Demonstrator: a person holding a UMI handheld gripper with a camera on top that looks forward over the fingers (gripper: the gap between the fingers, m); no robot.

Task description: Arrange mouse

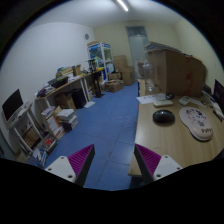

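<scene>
A dark mouse point(163, 117) lies on the wooden desk point(170, 140), to the right of and beyond my fingers. Next to it on the right lies a patterned oval mouse mat point(197, 122). My gripper point(113, 168) is held above the blue floor at the desk's left edge, well short of the mouse. Its fingers, with magenta pads point(80, 160), stand wide apart with nothing between them. The right fingertip point(146, 160) overlaps the desk's near corner.
Blue carpet floor point(105, 125) stretches ahead. Cluttered desks and shelves point(50, 105) line the left wall. Cardboard boxes point(115, 80) and a cabinet point(100, 58) stand at the back. A wooden box point(180, 70) and papers point(160, 99) sit on the desk farther back.
</scene>
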